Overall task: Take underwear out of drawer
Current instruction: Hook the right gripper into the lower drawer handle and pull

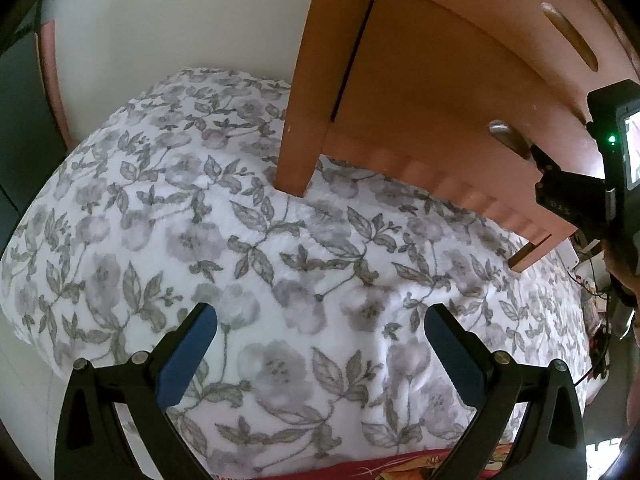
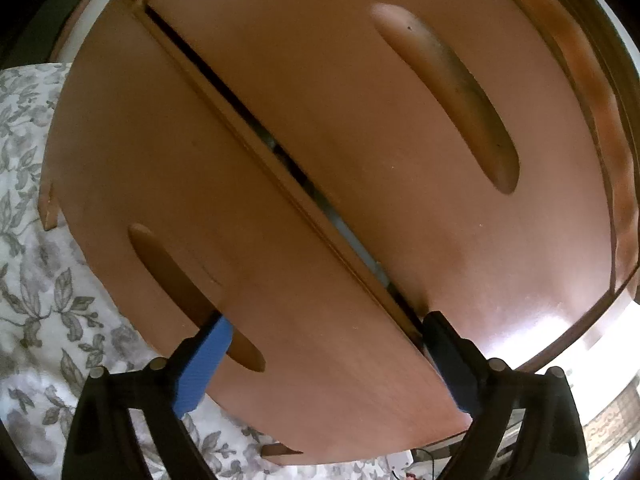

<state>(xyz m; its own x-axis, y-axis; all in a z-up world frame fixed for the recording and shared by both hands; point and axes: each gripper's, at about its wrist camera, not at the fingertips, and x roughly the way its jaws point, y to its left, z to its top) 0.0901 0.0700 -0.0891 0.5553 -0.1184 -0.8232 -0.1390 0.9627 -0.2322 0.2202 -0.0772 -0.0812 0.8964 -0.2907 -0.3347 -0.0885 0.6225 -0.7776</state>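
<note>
A wooden cabinet (image 1: 440, 92) stands against the floral bed. In the right wrist view its lower drawer front (image 2: 288, 264) fills the middle, with a slot handle (image 2: 168, 268). My right gripper (image 2: 324, 344) is open and straddles this front. Its left pad (image 2: 204, 364) is in the slot handle, and its right finger (image 2: 444, 348) is at the dark gap (image 2: 280, 152) under the upper drawer (image 2: 340, 60). Something pale shows in that gap, but no underwear can be made out. My left gripper (image 1: 320, 320) hangs open over the bedspread (image 1: 240, 240) with nothing between its fingers.
The upper drawer has its own slot handle (image 2: 448, 96). A white wall (image 1: 160, 20) rises behind the bed. Red printed cloth (image 1: 400, 464) lies at the bed's near edge. Cables and small clutter (image 1: 592, 280) sit to the right of the cabinet.
</note>
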